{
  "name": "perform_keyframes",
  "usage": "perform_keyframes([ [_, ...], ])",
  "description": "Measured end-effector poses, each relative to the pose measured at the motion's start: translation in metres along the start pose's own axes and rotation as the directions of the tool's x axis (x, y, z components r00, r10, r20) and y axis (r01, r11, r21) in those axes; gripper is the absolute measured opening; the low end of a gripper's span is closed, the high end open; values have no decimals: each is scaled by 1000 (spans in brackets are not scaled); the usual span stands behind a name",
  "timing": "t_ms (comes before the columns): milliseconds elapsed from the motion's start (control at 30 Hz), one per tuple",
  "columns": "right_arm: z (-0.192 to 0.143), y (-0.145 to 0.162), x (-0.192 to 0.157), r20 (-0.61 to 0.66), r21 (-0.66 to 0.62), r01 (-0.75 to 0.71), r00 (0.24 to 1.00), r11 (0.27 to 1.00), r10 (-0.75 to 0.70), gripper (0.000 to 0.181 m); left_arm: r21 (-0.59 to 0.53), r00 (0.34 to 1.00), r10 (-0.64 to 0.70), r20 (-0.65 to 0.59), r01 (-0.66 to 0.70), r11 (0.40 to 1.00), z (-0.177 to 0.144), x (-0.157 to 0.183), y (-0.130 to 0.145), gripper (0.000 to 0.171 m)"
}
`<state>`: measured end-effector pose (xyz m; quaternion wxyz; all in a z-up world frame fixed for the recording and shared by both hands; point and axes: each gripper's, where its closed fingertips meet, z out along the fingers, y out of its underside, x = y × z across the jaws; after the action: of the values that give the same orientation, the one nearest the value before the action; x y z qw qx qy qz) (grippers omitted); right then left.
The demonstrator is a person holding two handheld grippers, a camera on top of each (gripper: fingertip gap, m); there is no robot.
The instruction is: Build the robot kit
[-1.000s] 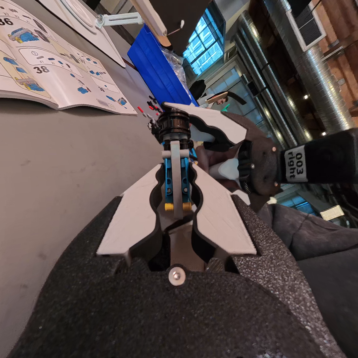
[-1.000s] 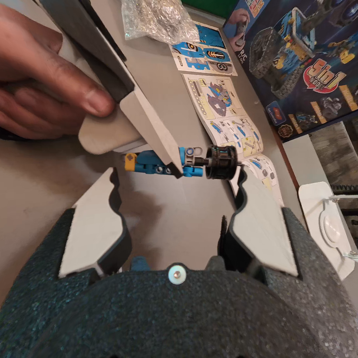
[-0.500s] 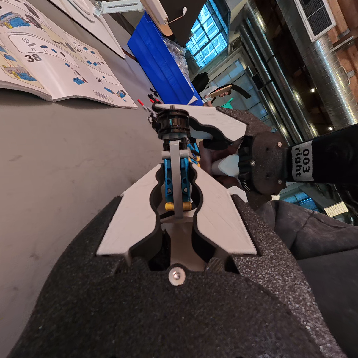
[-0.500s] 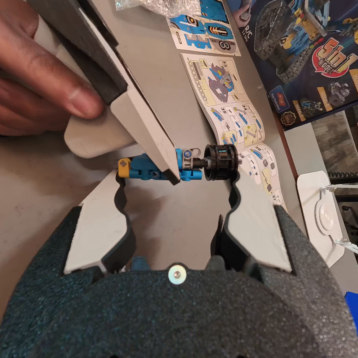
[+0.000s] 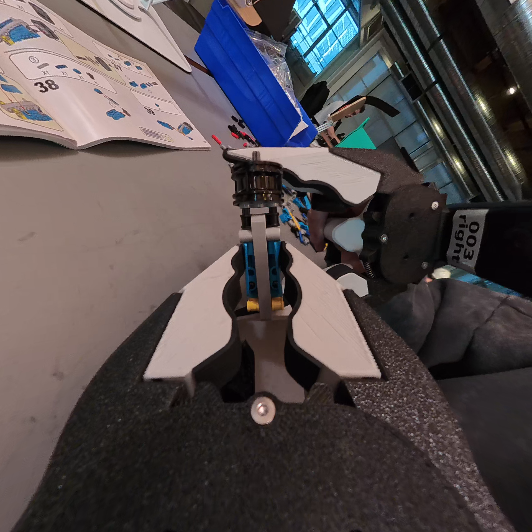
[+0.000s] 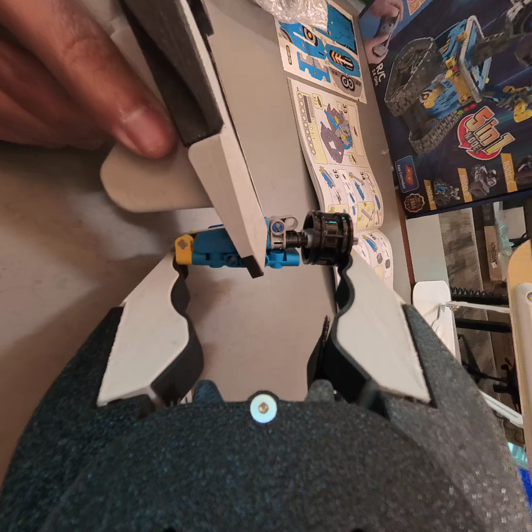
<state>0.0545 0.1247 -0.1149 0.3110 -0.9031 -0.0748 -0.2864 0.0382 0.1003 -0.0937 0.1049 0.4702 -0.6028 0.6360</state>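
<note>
The blue brick assembly (image 5: 262, 276) with its black wheel hub (image 6: 328, 241) is pinched crosswise by the left gripper (image 5: 262, 259); the right gripper (image 6: 260, 264), spread wide, brackets both ends over the grey table (image 6: 259, 331)

My right gripper (image 6: 259, 259) has closed in on the brick assembly (image 6: 230, 250): its two fingertips, which sat short of the piece a second ago, now bracket it, one by the yellow end (image 6: 183, 249) at 9 o'clock, the other under the black wheel hub (image 6: 328, 237) at 3 o'clock. In my left wrist view that finger (image 5: 305, 169) now caps the hub's top at 12 o'clock.
</note>
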Motion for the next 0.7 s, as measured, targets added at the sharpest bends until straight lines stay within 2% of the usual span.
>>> perform_keyframes([
  [67,1,0,0,16,24,2,1000,1000,-2,105,-6,999,28,27,-28,1000,1,-2,0,24],
  [200,0,-1,4,-31,70,37,999,997,-35,107,-56,991,123,47,-120,991,3,-1,5,26],
  [233,0,-1,7,-64,79,55,997,995,-50,107,-86,991,123,47,-119,989,5,-2,9,35],
  [300,-3,0,11,-110,78,85,991,993,-76,107,-73,996,82,33,-80,994,3,-3,6,66],
  [367,-6,-3,12,-139,91,110,986,990,-97,107,15,999,39,-14,-39,999,-4,0,-12,75],
  [500,-9,-18,-4,-153,132,225,967,965,-204,107,106,991,96,-90,-86,991,-15,14,-31,57],
  [600,-11,-24,-13,-160,148,280,953,948,-257,107,100,979,168,-118,-157,983,-17,24,-29,31],
  [700,-12,-25,-15,-164,151,286,951,946,-261,106,101,977,185,-107,-174,980,-18,24,-27,31],
])
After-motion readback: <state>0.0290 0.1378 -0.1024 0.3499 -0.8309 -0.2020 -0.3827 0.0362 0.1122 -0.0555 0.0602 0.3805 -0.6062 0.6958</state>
